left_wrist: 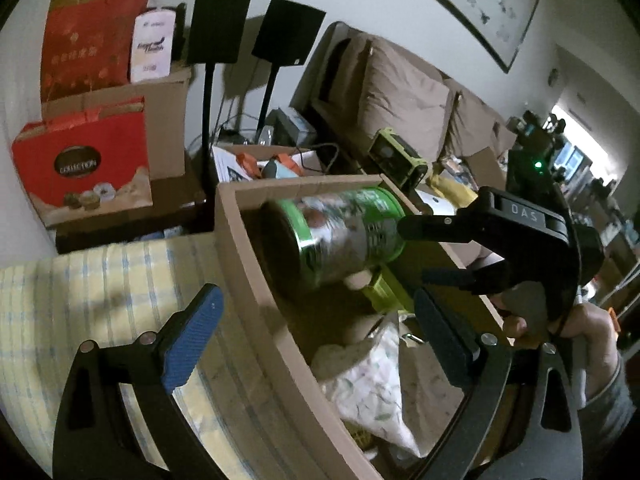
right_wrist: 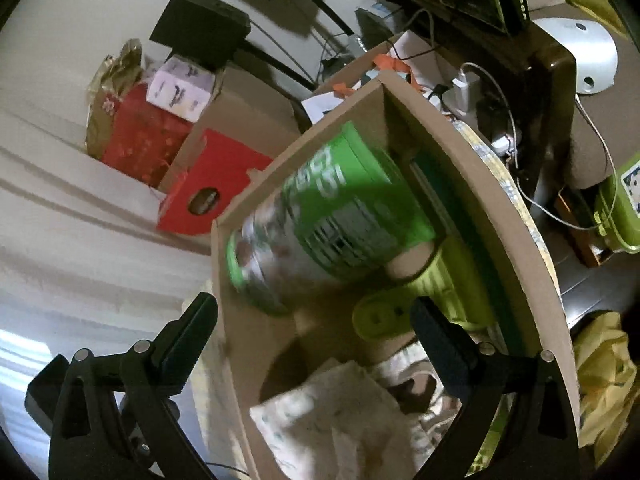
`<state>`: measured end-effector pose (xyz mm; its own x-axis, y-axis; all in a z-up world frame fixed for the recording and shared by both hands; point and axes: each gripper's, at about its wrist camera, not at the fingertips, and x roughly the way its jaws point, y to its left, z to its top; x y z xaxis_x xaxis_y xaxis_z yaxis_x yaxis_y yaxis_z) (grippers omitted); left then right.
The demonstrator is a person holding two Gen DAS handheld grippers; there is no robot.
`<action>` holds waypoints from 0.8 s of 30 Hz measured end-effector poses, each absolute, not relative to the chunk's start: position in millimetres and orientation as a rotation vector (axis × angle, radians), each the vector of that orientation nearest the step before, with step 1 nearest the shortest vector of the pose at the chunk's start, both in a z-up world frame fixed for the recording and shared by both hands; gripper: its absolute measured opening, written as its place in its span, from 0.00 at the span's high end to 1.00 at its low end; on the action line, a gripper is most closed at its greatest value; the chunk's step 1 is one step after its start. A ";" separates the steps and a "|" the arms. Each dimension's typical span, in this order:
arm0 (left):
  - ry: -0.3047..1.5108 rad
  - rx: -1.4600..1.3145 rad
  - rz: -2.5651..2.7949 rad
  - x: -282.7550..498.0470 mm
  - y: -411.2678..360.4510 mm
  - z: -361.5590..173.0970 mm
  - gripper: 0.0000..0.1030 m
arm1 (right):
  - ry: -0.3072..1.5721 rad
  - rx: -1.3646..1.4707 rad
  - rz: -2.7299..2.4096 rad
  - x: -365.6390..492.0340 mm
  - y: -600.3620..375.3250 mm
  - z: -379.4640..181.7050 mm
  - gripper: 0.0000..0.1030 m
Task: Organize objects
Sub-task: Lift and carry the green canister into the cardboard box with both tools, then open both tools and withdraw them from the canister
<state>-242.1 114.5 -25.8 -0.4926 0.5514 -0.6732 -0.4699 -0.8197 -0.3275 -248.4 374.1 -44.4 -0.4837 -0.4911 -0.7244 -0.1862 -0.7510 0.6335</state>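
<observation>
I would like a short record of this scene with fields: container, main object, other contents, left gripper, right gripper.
container: open cardboard box beside a checked yellow cloth
main object: green can, tilted, blurred, over the box's far end
other contents: floral fabric; lime-green plastic item
left gripper: left gripper open, empty, astride the box's wall
right gripper: right gripper open, empty in its own view; whether it touches the can is unclear
</observation>
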 end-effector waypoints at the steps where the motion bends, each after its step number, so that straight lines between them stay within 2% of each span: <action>1: -0.138 -1.092 2.295 -241.3 112.9 -26.1 0.07 | -0.984 1.476 -2.355 -246.9 373.4 -42.2 0.04; 11: -0.217 -1.215 2.310 -238.4 94.5 -31.2 0.05 | -0.738 1.412 -2.508 -230.1 362.6 -17.6 0.04; 24: -0.213 -1.275 2.388 -213.3 82.9 -27.7 0.00 | -0.475 1.259 -2.633 -186.5 342.9 2.6 0.04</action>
